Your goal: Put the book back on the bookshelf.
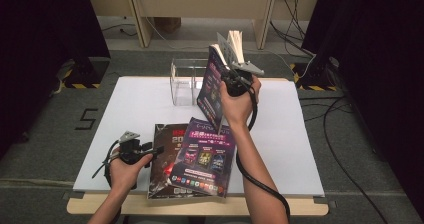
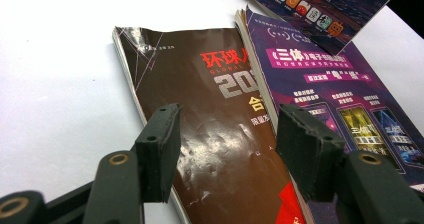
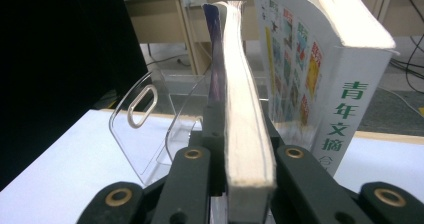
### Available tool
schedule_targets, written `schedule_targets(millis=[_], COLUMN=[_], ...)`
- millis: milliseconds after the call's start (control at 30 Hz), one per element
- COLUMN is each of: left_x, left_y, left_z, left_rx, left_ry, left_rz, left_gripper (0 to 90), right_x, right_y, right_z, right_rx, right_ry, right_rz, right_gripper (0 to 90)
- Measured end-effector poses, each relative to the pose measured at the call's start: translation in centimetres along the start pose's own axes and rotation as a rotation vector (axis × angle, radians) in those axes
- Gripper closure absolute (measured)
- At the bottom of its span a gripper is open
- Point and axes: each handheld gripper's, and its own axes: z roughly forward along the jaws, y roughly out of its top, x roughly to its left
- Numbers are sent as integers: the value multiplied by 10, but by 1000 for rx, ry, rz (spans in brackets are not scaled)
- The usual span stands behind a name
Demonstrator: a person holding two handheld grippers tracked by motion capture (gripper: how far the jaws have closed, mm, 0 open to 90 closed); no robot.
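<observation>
Right hand-held gripper (image 1: 226,66): raised above the far middle of the tabletop (image 1: 300,149), jaws clamped on the lower edge of a purple-covered magazine (image 3: 247,134), held upright on edge, page block facing the right gripper view. Just beside it stands a thicker white-spined book (image 3: 345,114), upright with its top pages fanning; touching or not, cannot tell. Behind and below both, a clear plastic file holder (image 1: 184,81) with a slotted divider stands on the far part of the tabletop.

Left hand-held gripper (image 2: 225,139): low over the near left of the tabletop, jaws wide apart, nothing between the pads. Straight ahead of it lies a brown glossy magazine (image 2: 220,134), flat; a second purple magazine (image 1: 204,156) lies partly over the brown one's right side
</observation>
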Motion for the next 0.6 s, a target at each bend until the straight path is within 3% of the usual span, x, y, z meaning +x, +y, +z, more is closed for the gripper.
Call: schedule_targets(millis=[133, 300, 600], left_x=[0, 1, 1], left_y=[0, 0, 1], left_z=[0, 0, -2], left_rx=[2, 1, -3], left_ry=[1, 2, 4], left_rz=[-1, 1, 1], left_gripper=[429, 429, 429], right_x=[1, 7, 13], right_y=[0, -2, -2], right_z=[-1, -4, -2], right_rx=[-1, -40, -64], right_ry=[16, 53, 68], right_rz=[-9, -18, -34], right_gripper=[825, 827, 828])
